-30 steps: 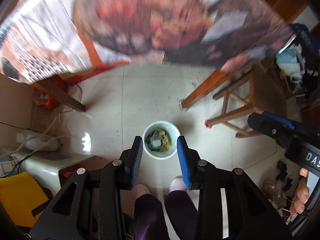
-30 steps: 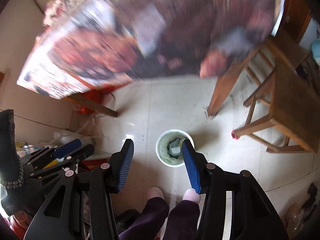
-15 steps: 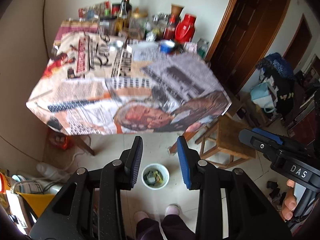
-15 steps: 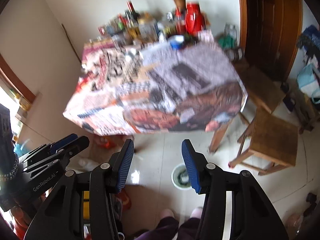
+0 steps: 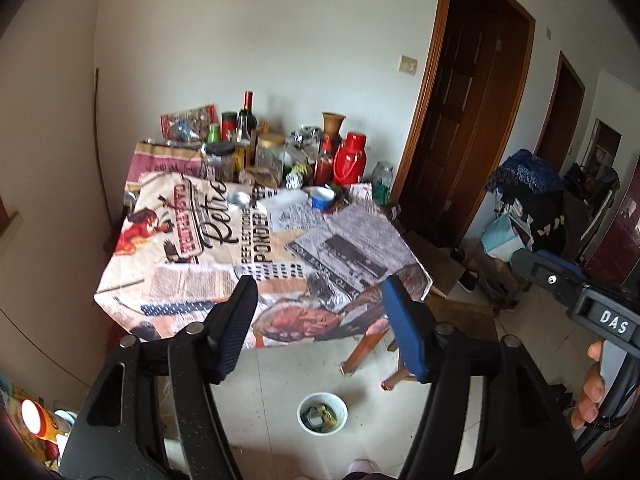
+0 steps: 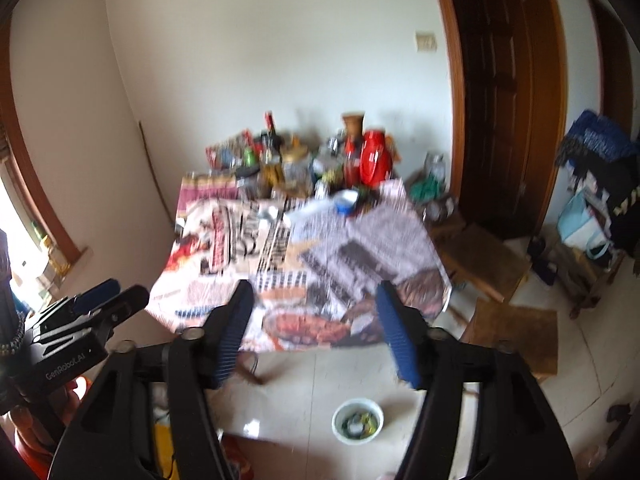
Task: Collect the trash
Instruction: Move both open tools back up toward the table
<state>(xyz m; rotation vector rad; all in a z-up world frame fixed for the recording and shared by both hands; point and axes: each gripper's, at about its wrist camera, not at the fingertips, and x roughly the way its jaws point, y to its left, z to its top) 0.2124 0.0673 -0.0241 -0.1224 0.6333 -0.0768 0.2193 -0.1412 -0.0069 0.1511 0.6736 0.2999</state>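
The left claw (image 5: 318,312) filled the lower half of its own view, its two ribbed fingers, one black and one blue-faced, spread wide with only air between them; its jaws had just been opening. The right claw (image 6: 316,316) stood likewise in its view, blue ribbed pads on black angular arms, parted and empty, its jaws also just opened wider.

Below and between each pair of fingers, near the bottom centre of both frames, a small round white bin (image 5: 322,413) sat on the pale glossy tiled floor (image 5: 280,380), holding crumpled green and yellow wrappers (image 5: 320,417). It lay well apart from both claws.

Above the fingers, in the middle of each frame, stood the worktop (image 5: 208,280), draped in a cloth printed like old newspaper, with lettering and a plate of food. At its far end crowded glass jars, dark bottles, a red flask (image 5: 349,159) and a blue-rimmed tub (image 5: 322,198). A white plastered wall rose behind, with dark brown wooden doors (image 5: 464,128) at the upper right.

The left view was sharp and showed, at its right edge, the other tool's black body marked with white letters and a person's fingertips (image 5: 590,392) curled round it. The right view was blurred; it alone showed two rough wooden stools (image 6: 516,336) at the right and a bright window frame (image 6: 24,184) at the left edge.
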